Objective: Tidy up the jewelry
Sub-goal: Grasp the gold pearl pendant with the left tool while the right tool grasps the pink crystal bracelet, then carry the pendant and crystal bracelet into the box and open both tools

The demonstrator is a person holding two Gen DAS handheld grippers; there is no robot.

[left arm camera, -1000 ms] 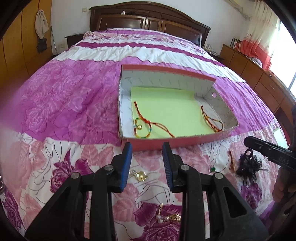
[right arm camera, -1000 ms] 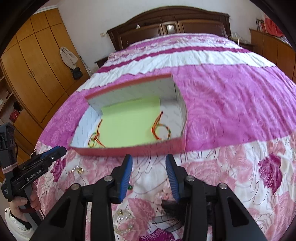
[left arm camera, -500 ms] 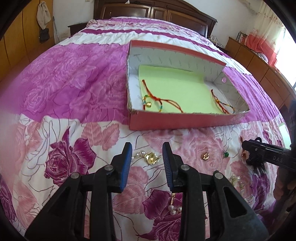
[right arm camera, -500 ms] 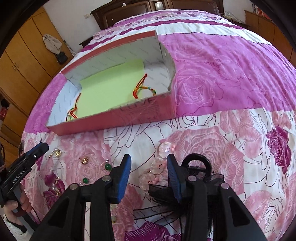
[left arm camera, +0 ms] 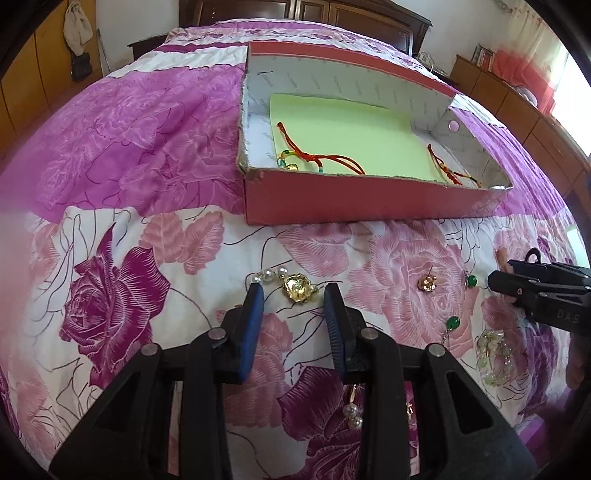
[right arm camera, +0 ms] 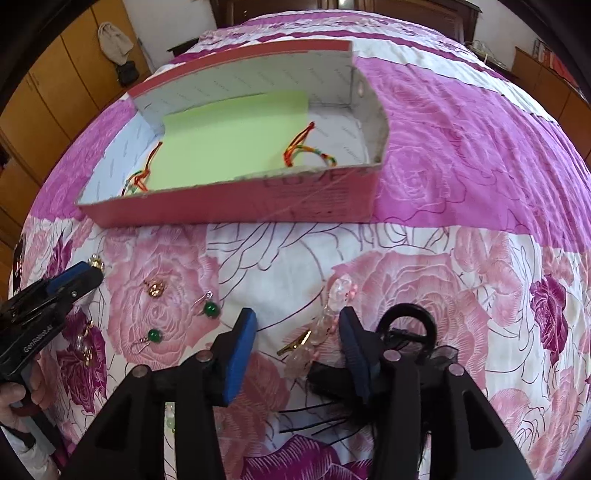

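Note:
A red cardboard box (left arm camera: 369, 201) (right arm camera: 236, 206) lined with green paper lies on the bed and holds two red cord bracelets (left arm camera: 306, 157) (right arm camera: 303, 147). My left gripper (left arm camera: 293, 291) is open, low over the quilt, with a gold flower brooch with pearls (left arm camera: 295, 288) between its fingertips. My right gripper (right arm camera: 297, 317) is open around a clear pink bead hair clip (right arm camera: 325, 321). A black hair claw (right arm camera: 410, 325) lies by its right finger. A gold stud (left arm camera: 426, 282) (right arm camera: 155, 288) and two green bead earrings (right arm camera: 210, 308) (left arm camera: 452, 324) lie between the grippers.
A pale bead piece (left arm camera: 491, 354) and a pearl earring (left arm camera: 352, 413) lie on the floral quilt (left arm camera: 129, 166) near the front. A dark wooden headboard (left arm camera: 332, 14) stands behind, wardrobes (right arm camera: 55, 92) to the left, low cabinets (left arm camera: 517, 99) to the right.
Both grippers have dropped lower and forward toward the quilt. The left one now frames the gold brooch; the right one now frames the pink bead clip. Both stay open.

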